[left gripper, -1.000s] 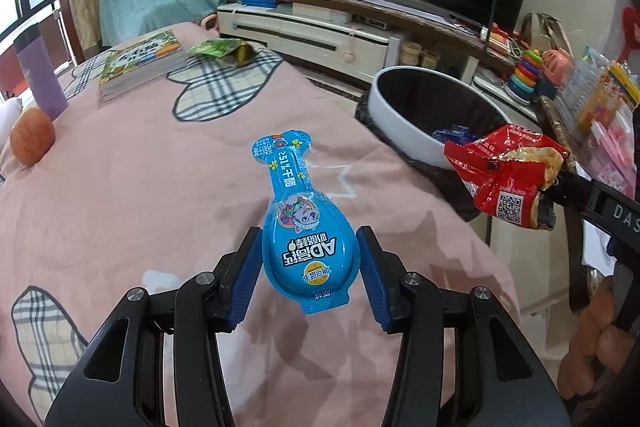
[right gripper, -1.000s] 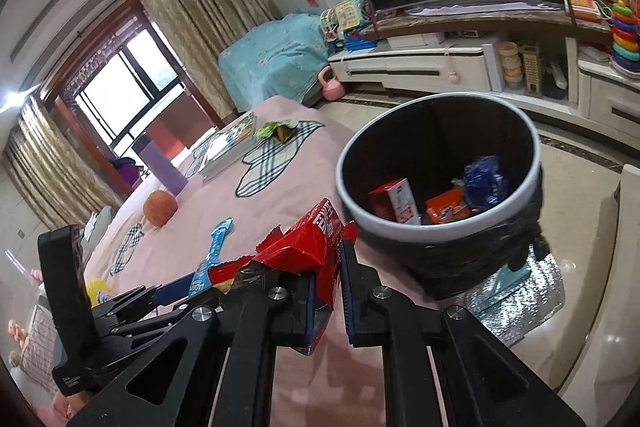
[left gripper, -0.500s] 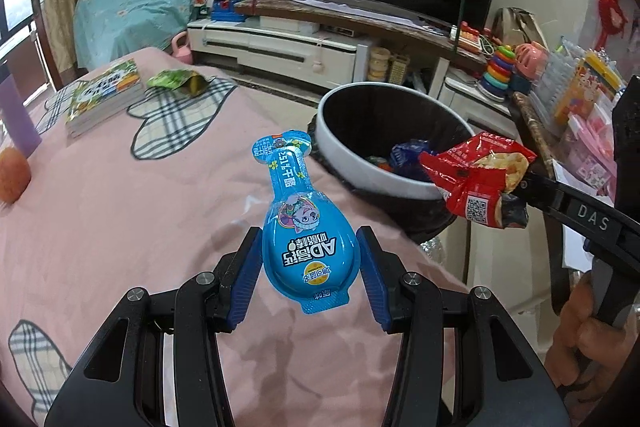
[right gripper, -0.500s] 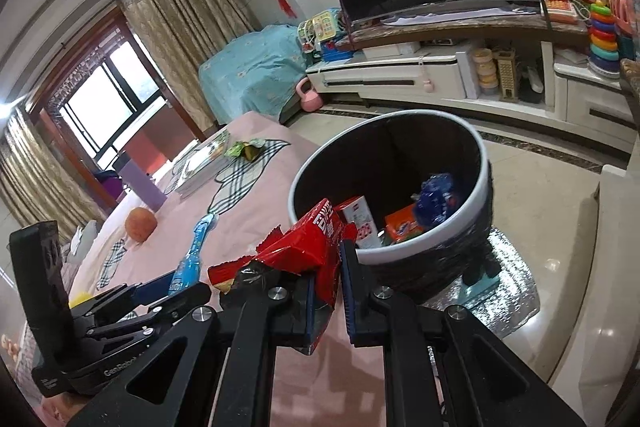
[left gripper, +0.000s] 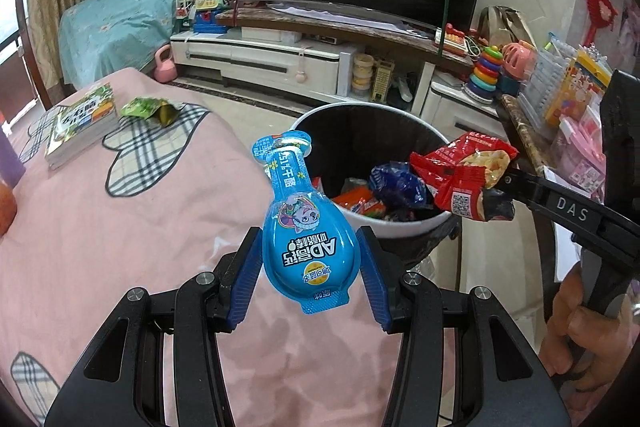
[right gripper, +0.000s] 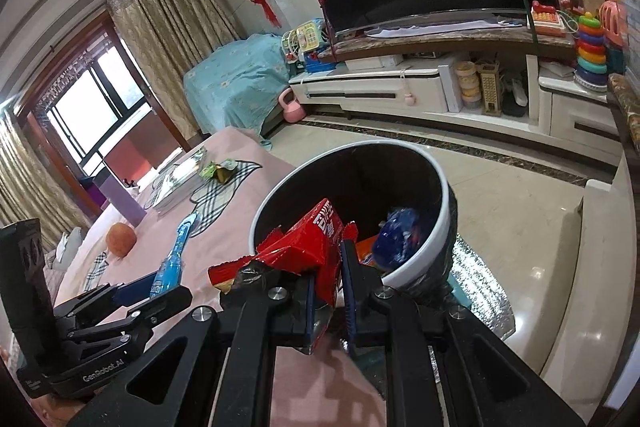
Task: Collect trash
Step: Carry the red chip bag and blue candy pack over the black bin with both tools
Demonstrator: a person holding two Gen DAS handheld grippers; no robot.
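My left gripper [left gripper: 310, 259] is shut on a blue snack pouch [left gripper: 304, 231] and holds it over the pink bed's edge, just short of the trash bin [left gripper: 404, 225]. My right gripper [right gripper: 326, 287] is shut on a red snack wrapper [right gripper: 308, 247], held at the bin's near rim [right gripper: 416, 259]. The wrapper also shows in the left wrist view [left gripper: 460, 179], over the bin's right rim. The bin has a white rim and black liner and holds several wrappers. The blue pouch [right gripper: 172, 263] and left gripper [right gripper: 136, 287] show at the left of the right wrist view.
On the pink bedspread [left gripper: 120, 227] lie a book [left gripper: 80, 123], a green wrapper [left gripper: 148, 109] and an orange ball [right gripper: 120, 245]. A TV cabinet [left gripper: 280, 55] with toys stands behind the bin. A white cabinet [left gripper: 480, 263] stands right of the bin.
Both grippers have moved forward toward the bin with their loads. The bin now looms larger and the red wrapper sits over its rim.
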